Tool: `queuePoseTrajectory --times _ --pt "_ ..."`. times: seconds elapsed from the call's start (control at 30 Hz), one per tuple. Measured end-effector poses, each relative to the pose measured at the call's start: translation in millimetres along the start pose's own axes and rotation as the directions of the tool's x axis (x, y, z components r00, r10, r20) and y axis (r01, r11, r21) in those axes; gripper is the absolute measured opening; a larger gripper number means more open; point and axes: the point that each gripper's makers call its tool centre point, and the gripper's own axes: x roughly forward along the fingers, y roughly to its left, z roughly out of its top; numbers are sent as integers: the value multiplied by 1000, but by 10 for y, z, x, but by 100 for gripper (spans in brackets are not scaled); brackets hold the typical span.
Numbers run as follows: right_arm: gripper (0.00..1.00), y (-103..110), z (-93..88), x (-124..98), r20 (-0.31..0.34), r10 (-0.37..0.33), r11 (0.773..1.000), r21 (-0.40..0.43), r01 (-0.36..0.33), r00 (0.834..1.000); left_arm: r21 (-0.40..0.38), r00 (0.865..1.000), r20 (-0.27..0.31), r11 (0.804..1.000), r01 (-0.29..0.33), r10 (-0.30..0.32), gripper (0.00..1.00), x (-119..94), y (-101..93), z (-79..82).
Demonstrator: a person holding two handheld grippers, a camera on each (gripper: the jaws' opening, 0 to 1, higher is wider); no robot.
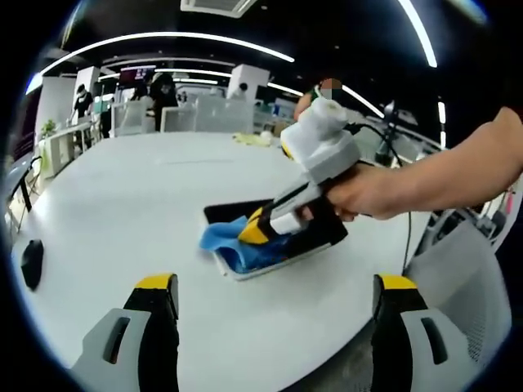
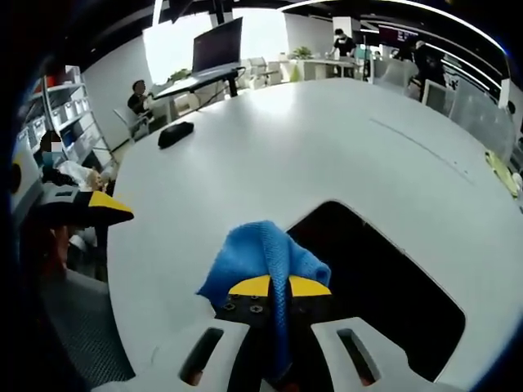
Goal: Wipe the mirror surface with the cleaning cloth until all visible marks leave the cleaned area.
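Observation:
A dark rectangular mirror (image 1: 331,233) with a white rim lies flat on the white table (image 1: 147,196). A blue cleaning cloth (image 1: 233,245) rests on its near left end. My right gripper (image 1: 255,233), held by a hand, is shut on the cloth and presses it down on the mirror. From its own camera the blue cloth (image 2: 261,257) bunches out between the yellow-tipped jaws of my right gripper (image 2: 276,287), with the dark mirror (image 2: 376,278) stretching to the right. My left gripper (image 1: 278,287) hovers open over the near table edge, apart from the mirror.
A black object (image 1: 31,263) lies near the table's left edge; the same sort of black object (image 2: 175,134) sits at the far side in the right gripper view. White chairs (image 1: 196,114) and people stand beyond the table. A mesh chair (image 1: 466,294) is at the right.

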Motion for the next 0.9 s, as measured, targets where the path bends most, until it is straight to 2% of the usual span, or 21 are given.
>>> queuePoseTrajectory --times 0.3,0.67,0.73,0.9 --pt "1 -99 61 40 -8 1 1000 -18 -1 1000 -8 1000 -9 1000 -16 16 99 2 29 -17" --pt "1 -224 137 94 -25 2 999 -35 -3 1000 -5 999 -14 999 -41 40 99 -37 49 107" --pt "1 -246 155 106 -27 2 999 -38 -3 1000 2 998 -27 998 -60 60 99 -41 62 123" --pt "1 -321 209 143 -31 2 999 -39 -3 1000 -15 997 -5 997 -78 78 99 -89 14 197"
